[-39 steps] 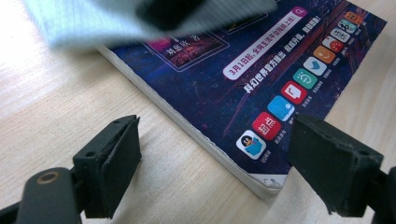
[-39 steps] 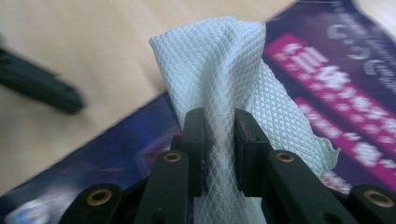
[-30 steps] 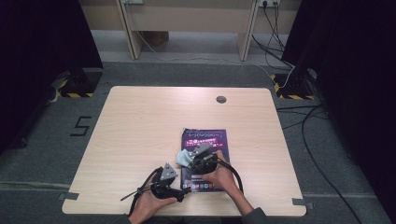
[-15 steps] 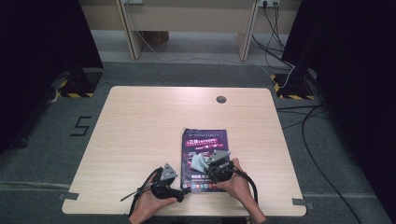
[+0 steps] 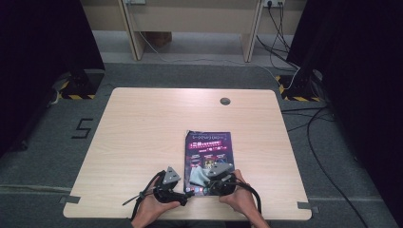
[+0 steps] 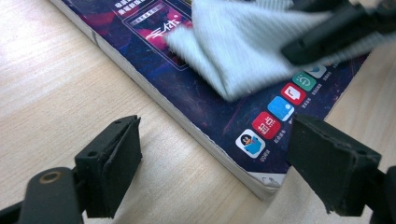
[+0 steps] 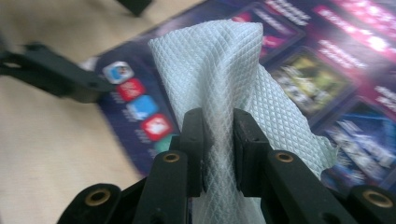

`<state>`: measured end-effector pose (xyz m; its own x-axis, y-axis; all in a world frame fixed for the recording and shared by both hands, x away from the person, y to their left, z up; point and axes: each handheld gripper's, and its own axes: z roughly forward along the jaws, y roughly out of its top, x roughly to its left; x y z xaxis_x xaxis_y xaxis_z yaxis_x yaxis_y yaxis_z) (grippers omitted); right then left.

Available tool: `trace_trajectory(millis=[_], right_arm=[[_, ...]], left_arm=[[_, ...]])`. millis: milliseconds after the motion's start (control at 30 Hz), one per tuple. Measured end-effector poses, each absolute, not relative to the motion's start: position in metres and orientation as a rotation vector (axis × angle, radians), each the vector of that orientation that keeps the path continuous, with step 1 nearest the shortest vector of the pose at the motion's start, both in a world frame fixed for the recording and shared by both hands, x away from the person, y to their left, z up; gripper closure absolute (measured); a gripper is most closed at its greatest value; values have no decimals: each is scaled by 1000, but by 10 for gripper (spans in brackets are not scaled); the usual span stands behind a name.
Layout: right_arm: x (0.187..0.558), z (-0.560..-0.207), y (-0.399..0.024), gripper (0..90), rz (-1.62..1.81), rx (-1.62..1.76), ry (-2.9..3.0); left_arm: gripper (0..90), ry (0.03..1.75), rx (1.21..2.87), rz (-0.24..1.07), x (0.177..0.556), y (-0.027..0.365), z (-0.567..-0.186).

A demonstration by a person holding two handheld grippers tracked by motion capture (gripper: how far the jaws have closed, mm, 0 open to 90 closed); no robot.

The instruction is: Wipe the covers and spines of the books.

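A dark purple magazine (image 5: 207, 149) lies flat on the wooden table (image 5: 142, 133), near its front edge. My right gripper (image 7: 218, 154) is shut on a white mesh cloth (image 7: 219, 70), which rests bunched on the magazine cover (image 7: 327, 70). In the high view, that right gripper (image 5: 209, 182) holds the cloth (image 5: 197, 175) over the magazine's near part. My left gripper (image 6: 222, 170) stands open low over the table, its jaws either side of the magazine's near corner (image 6: 261, 172) without pressing it. In the high view the left gripper (image 5: 187, 193) sits just left of that corner.
A round cable hole (image 5: 225, 100) sits near the table's far edge. Cables (image 5: 304, 128) trail over the floor to the right. A wooden frame (image 5: 190, 28) stands behind the table. The table's front edge (image 5: 190, 217) is close under both hands.
My right gripper has slid to the right and a little nearer over the magazine, dragging the cloth with it. The left gripper has stayed in place.
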<state>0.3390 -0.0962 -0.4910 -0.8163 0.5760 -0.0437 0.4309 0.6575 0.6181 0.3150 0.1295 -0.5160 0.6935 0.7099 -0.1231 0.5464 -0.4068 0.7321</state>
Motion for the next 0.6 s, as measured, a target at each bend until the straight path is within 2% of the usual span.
trace_trajectory(millis=[400,600], right_arm=[[398,-489,-151,781,797,1099,2446],[412,-479,-168,796,806,1177,2375]], left_arm=[[164,957,2111,271,315,129,-516],[163,954,2117,267,315,130,-516]])
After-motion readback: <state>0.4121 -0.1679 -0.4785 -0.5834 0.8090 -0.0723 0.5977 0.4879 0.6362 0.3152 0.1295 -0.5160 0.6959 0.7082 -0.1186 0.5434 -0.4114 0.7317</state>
